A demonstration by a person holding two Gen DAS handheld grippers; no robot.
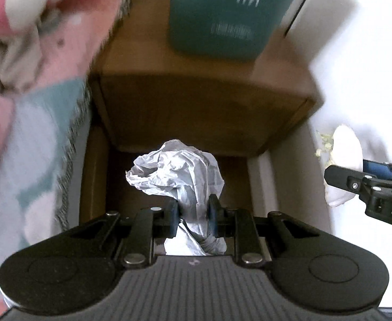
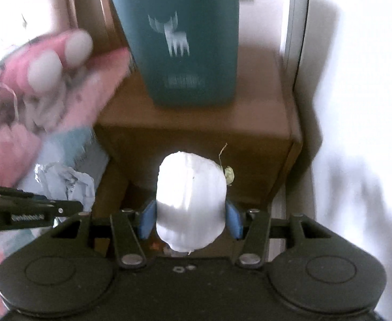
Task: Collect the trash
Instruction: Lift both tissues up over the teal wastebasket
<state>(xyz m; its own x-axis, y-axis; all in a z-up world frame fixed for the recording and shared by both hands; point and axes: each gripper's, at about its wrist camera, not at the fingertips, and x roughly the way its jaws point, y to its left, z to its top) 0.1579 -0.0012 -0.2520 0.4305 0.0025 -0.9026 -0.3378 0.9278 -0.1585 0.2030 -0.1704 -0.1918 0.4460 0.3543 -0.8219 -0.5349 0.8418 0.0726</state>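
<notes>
Low in frame, the left gripper [image 1: 193,214] pinches a light, crushable paper wad [image 1: 177,171] while the right gripper [image 2: 190,219] clamps a soft white lump [image 2: 191,200] mid-body.

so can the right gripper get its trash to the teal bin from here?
Probably yes. The right gripper, clamped on the white lump, faces the teal bin with nothing between them; its open top is out of frame.

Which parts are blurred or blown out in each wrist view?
Left wrist: pink blanket and teal bin motion-smeared, crumpled paper in the left tongs sharp. Right wrist: white object in the right tongs overexposed, bin blurred.
</notes>
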